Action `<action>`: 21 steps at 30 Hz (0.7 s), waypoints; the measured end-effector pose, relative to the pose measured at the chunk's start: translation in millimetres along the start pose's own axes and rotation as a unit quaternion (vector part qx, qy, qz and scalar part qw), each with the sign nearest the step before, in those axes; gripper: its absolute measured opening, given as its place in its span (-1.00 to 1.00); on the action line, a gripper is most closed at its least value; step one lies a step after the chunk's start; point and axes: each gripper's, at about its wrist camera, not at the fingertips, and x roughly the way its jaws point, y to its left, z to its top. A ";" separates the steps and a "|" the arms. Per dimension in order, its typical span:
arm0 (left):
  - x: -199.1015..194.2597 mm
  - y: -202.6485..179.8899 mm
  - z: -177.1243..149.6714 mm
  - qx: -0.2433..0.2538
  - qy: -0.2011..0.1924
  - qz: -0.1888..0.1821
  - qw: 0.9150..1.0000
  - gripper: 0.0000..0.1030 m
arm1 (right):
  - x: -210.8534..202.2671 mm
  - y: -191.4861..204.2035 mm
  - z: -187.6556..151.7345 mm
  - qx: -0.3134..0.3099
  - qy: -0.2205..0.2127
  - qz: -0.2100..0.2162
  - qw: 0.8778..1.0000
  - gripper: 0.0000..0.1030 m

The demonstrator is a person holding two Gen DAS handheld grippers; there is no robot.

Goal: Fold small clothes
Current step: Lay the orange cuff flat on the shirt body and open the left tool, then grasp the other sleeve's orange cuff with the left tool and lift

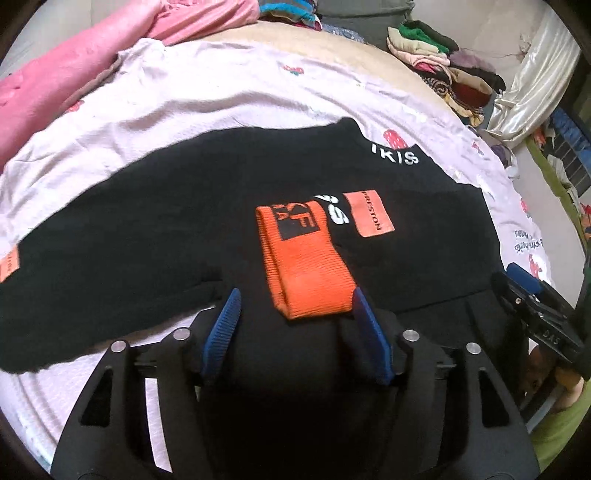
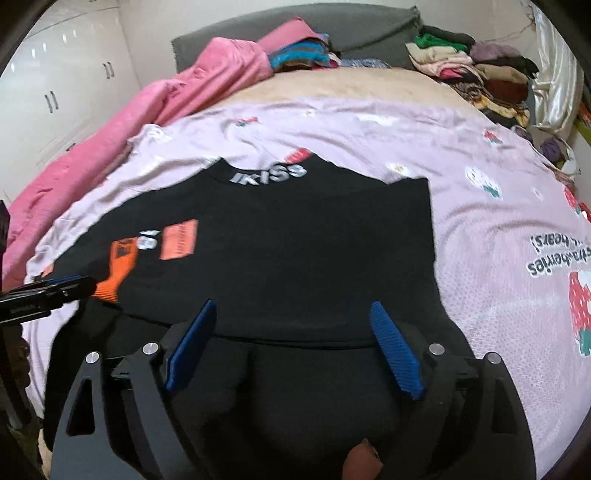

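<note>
A black sweatshirt (image 1: pixel 147 206) with white lettering at the neck lies spread on a pale pink printed sheet (image 1: pixel 184 103). One sleeve is folded across its body, and its orange cuff (image 1: pixel 306 258) lies beside an orange patch (image 1: pixel 371 214). My left gripper (image 1: pixel 295 295) is open just above the cloth; the cuff's near end lies between its blue fingertips, with the left pad well apart from it. My right gripper (image 2: pixel 293 303) stands open over the near edge of the sweatshirt (image 2: pixel 295 240), with only flat black cloth under it. The left gripper (image 2: pixel 48 291) shows at that view's left edge by the cuff (image 2: pixel 114 273).
A crumpled pink blanket (image 2: pixel 166 96) lies along the bed's left side. Piles of folded clothes (image 2: pixel 480 70) sit at the far right, near a grey headboard (image 2: pixel 277 26). White wardrobe doors (image 2: pixel 55 92) stand to the left. The sheet (image 2: pixel 480 240) extends bare to the right of the sweatshirt.
</note>
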 end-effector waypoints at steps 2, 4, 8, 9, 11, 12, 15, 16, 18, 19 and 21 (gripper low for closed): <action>-7.8 5.8 -1.4 -0.002 -0.008 0.006 1.000 0.25 | -5.9 8.1 1.9 -0.006 -0.007 0.006 1.000 0.72; -15.0 10.1 -2.7 -0.005 -0.015 0.010 1.000 0.34 | -13.3 18.8 4.8 -0.016 -0.019 0.013 1.000 0.77; -27.2 17.0 -4.8 -0.007 -0.029 0.026 0.999 0.64 | -25.0 36.8 9.1 -0.029 -0.034 0.021 0.999 0.85; -31.1 19.7 -5.8 -0.008 -0.034 0.027 0.999 0.68 | -27.9 42.2 10.5 -0.033 -0.039 0.024 0.998 0.86; -38.3 25.8 -7.7 -0.012 -0.041 0.034 0.999 0.78 | -31.1 50.3 13.2 -0.038 -0.044 0.029 0.998 0.88; -41.7 28.6 -8.7 -0.013 -0.044 0.038 0.998 0.80 | -33.8 56.7 14.7 -0.042 -0.048 0.032 0.997 0.88; -50.9 37.7 -11.7 -0.020 -0.053 0.044 0.997 0.81 | -38.4 70.8 17.8 -0.052 -0.055 0.037 0.996 0.89; -53.9 42.0 -13.2 -0.024 -0.055 0.046 0.997 0.81 | -40.1 77.3 18.8 -0.058 -0.058 0.039 0.996 0.89; -58.8 49.4 -15.6 -0.031 -0.059 0.048 0.997 0.81 | -41.7 85.9 20.7 -0.065 -0.061 0.042 0.995 0.89; -61.6 54.7 -17.6 -0.037 -0.060 0.049 0.996 0.81 | -43.4 93.1 22.0 -0.071 -0.063 0.045 0.994 0.89; -66.1 64.4 -21.6 -0.049 -0.064 0.052 0.995 0.81 | -44.8 103.4 23.3 -0.077 -0.067 0.051 0.993 0.90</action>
